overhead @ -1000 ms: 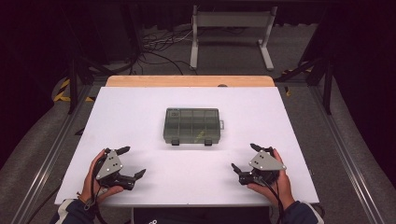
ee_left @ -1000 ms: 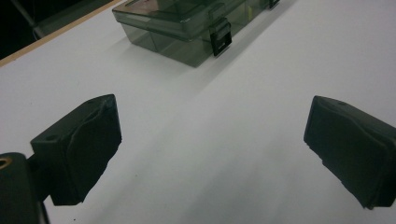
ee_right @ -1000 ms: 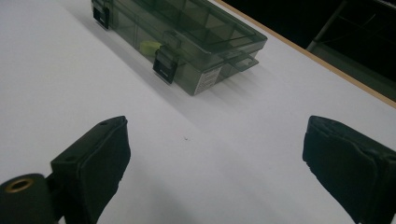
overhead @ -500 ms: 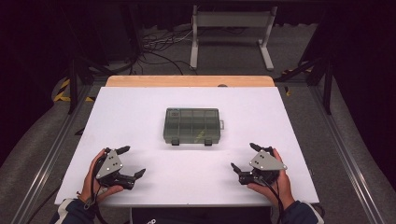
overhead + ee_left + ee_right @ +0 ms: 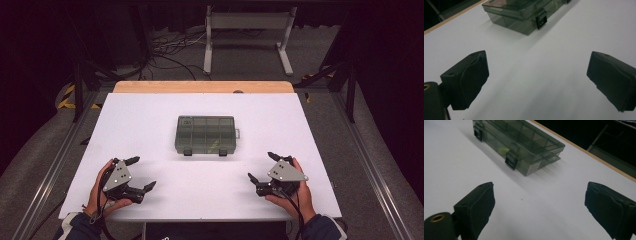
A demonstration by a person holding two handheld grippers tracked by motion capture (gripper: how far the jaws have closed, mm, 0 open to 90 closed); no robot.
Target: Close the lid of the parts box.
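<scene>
Gaping wide with nothing between them, the jaws of the left gripper (image 5: 140, 174) sit low over the white desk (image 5: 150, 125), held in the person's left hand (image 5: 100, 192) near the desk's near left corner. The right gripper (image 5: 263, 167) mirrors it near the near right corner, its jaws likewise spread and empty, held in the right hand (image 5: 295, 195).

Between and beyond the two grippers, well apart from both, lies the smoky translucent plastic compartment box (image 5: 205, 135) with its lid shut, flat on the middle of the desk. Two dark latches (image 5: 511, 160) face the person. In the right gripper view a small yellow item (image 5: 503, 150) shows through the box wall, just behind one latch. A wooden strip (image 5: 202, 87) edges the far side of the desk.
</scene>
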